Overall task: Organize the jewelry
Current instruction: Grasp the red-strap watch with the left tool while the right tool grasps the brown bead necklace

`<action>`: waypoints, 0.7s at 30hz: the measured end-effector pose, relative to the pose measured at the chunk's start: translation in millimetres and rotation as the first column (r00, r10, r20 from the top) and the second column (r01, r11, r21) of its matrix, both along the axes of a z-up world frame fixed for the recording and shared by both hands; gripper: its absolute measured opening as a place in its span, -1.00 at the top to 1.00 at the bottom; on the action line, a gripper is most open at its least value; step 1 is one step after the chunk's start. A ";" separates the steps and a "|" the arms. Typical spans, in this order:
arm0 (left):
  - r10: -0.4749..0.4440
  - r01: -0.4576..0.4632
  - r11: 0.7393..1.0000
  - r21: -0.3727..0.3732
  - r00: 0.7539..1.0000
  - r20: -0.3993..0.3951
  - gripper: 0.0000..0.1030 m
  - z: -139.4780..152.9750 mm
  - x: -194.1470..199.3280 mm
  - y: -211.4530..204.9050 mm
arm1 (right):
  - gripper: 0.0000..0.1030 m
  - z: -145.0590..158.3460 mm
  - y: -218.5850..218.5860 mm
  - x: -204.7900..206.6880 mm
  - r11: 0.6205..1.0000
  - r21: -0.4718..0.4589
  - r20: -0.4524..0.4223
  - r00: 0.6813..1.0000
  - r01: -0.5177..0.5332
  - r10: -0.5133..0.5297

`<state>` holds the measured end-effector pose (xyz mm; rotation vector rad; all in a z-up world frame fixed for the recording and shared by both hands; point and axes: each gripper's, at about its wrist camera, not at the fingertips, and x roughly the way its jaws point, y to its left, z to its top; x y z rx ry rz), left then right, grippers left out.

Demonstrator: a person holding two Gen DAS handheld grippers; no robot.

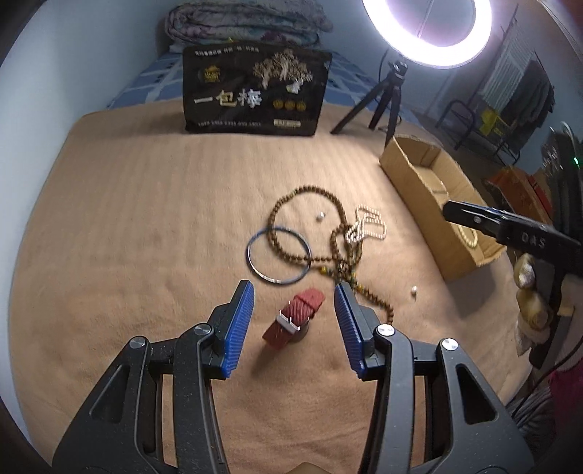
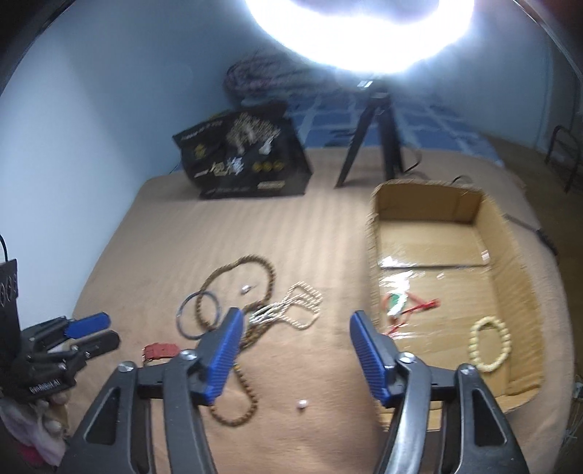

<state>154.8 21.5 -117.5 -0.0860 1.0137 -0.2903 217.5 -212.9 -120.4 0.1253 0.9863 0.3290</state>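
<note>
Blanket (image 1: 127, 218) in tan covered the whole work surface, a soft bed that kept small pieces from rolling. One cardboard box (image 2: 499, 233) sat at about three o'clock from the jewelry pile, open-topped, apparently the place where sorted pieces were collected. It already held one cream bead bracelet (image 2: 488, 342) and a red-and-green item under clear wrap that was too blurred to name. One black printed bag (image 1: 255, 93) stood at twelve o'clock, with one ring light (image 1: 426, 32) on a tripod at about one o'clock to light the surface.

Both tools were spread wide. One left gripper (image 1: 294, 291) had its blue pads on either side of the single red watch strap (image 1: 293, 321) without touching it, which looked like lining up for a pick. One right gripper (image 2: 295, 317) hung with nothing between its pads, above bare blanket between the pile and the box.

Loose jewelry lay at the centre: one long brown bead necklace (image 1: 291, 204), one pale bead chain (image 1: 368, 228) tangled across it at its three o'clock side, and one thin blue bangle (image 1: 278, 255) overlapping the brown loop at seven o'clock. Two small pale beads lay apart: one (image 1: 320, 216) inside the brown loop, another (image 1: 414, 290) at five o'clock of the pile. Roughly six pieces remained outside the box, so the sorting seemed early.
</note>
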 end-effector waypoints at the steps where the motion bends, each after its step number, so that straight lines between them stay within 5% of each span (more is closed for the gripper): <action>1: -0.003 0.003 1.000 0.005 1.000 -0.003 0.09 -2.0 -0.4 0.1 | -0.11 -4.2 4.2 1.3 1.000 0.004 -0.016 1.000 -0.014 0.014; 10: -0.059 0.061 0.997 0.050 0.998 -0.035 0.09 -19.5 -3.1 -8.5 | 0.20 -46.2 38.3 8.5 0.995 0.066 -0.159 0.984 -0.076 0.086; 21: -0.108 0.114 0.988 0.107 0.992 -0.058 0.09 -37.5 0.9 -21.5 | 0.22 -82.2 55.6 26.3 0.994 0.106 -0.273 0.960 -0.037 0.065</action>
